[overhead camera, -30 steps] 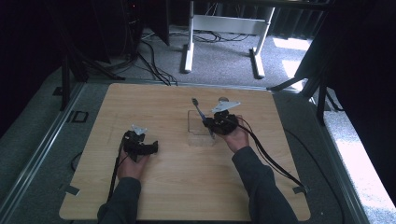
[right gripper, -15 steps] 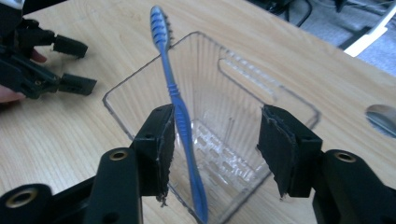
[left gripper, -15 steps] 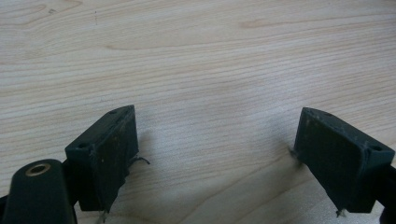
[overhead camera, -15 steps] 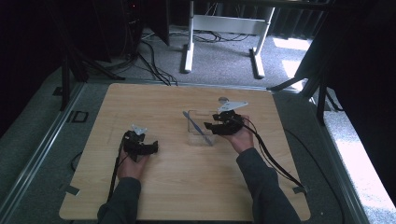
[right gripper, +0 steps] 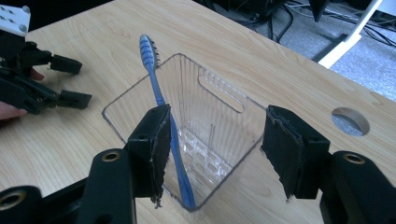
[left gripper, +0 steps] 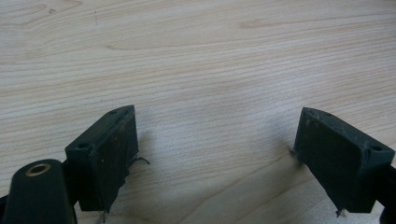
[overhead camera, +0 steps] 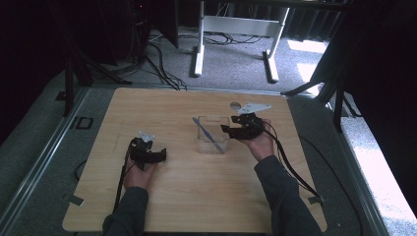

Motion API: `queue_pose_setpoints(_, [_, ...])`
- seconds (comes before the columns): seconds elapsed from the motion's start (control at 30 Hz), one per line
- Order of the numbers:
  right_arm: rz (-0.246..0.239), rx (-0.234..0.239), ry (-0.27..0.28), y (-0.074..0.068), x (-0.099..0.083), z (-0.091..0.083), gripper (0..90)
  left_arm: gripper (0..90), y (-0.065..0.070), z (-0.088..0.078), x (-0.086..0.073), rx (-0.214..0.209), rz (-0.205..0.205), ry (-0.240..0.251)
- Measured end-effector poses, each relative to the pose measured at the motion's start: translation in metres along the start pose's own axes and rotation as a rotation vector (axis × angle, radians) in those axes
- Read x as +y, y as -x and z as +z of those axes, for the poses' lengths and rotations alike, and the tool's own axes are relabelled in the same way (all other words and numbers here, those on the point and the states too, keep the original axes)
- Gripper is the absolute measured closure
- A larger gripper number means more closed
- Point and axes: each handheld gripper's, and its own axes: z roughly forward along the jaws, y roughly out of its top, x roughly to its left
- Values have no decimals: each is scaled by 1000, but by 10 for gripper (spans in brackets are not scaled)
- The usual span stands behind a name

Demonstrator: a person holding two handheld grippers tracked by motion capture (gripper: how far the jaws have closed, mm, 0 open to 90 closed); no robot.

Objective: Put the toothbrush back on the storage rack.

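The blue plastic toothbrush (overhead camera: 208, 133) stands tilted inside the clear plastic box with a slotted bottom (overhead camera: 212, 134), near the middle of the pale wooden table (overhead camera: 196, 196). In the high view its bristle head pokes out over the far left rim of the box, and its handle goes down to the box floor. The right gripper (overhead camera: 226, 130) hangs just beside the box, on its right. Its jaws have just been opening and now stand wide, with nothing pinched. The left gripper (overhead camera: 162, 155) rests on the table, well apart from the box, with its jaws spread too.

In the left gripper view, the left gripper (left gripper: 212, 154) has both black pads far apart, and bare wood lies between them.

In the right gripper view, the right gripper (right gripper: 212, 149) looks down into the box (right gripper: 219, 100). The toothbrush (right gripper: 163, 109) leans against the near left corner, just beside the left pad, but the pad does not seem to press on it. It looks let go.

The toothbrush is likely light, thin and stiff, and its smooth handle may slip. The best spot to grab is probably the bare handle just under the bristles, above the rim. The box looks light and hard, so a bump may slide or tip it.
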Motion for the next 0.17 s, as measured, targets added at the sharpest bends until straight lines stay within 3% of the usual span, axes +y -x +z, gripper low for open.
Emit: queue_pose_setpoints(0.17, [-6,5,-4,-1,-1,-6,411,139,0,0,0,0,0,0])
